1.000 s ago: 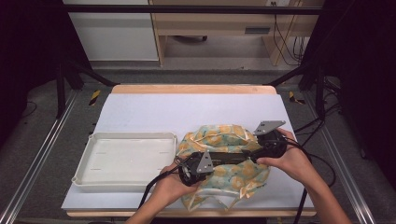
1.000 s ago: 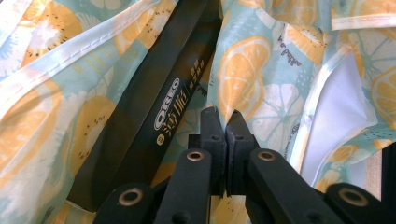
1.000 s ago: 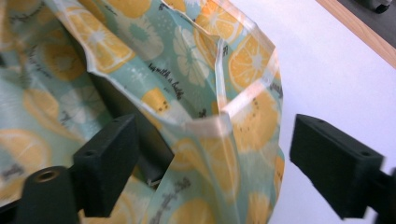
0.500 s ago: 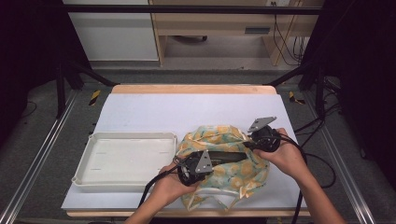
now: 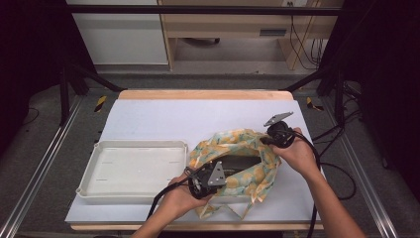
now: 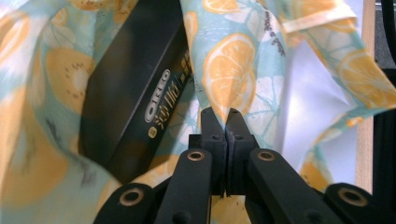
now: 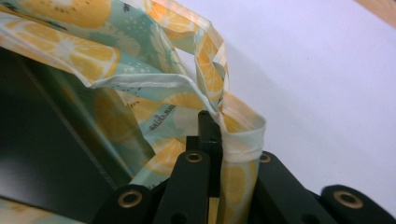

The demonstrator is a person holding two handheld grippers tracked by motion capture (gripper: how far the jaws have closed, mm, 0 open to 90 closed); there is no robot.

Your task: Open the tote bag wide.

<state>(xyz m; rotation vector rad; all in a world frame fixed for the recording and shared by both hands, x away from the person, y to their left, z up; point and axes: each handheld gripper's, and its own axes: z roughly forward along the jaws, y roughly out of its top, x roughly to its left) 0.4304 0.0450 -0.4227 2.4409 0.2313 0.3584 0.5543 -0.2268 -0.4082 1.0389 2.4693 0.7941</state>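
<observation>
A fruit-print cloth bag [image 5: 247, 166] in yellow and pale blue lies on the white table cover, right of the middle. Inside it rests a black box [image 5: 240, 163] with white lettering [image 6: 140, 88], also seen as a dark face [image 7: 42, 154]. My left gripper [image 5: 218, 171] is shut on the bag's near edge, its jaws pinching the cloth [image 6: 229, 70]. At the bag's far right corner, my right gripper [image 5: 265, 140] has just closed its jaws on the folded hem or handle strip [image 7: 238, 135] and now stands shut on it.
A white shallow tray [image 5: 94, 171] stands left of the bag, near the table's front left. Bare white cover [image 5: 198, 119] stretches behind the bag to the wooden back edge. Cables trail off the right side.
My right gripper has moved right and back, away from the left one, to the bag's far right corner and closed on the cloth there. The bag's mouth is wider. The left gripper stayed put.
</observation>
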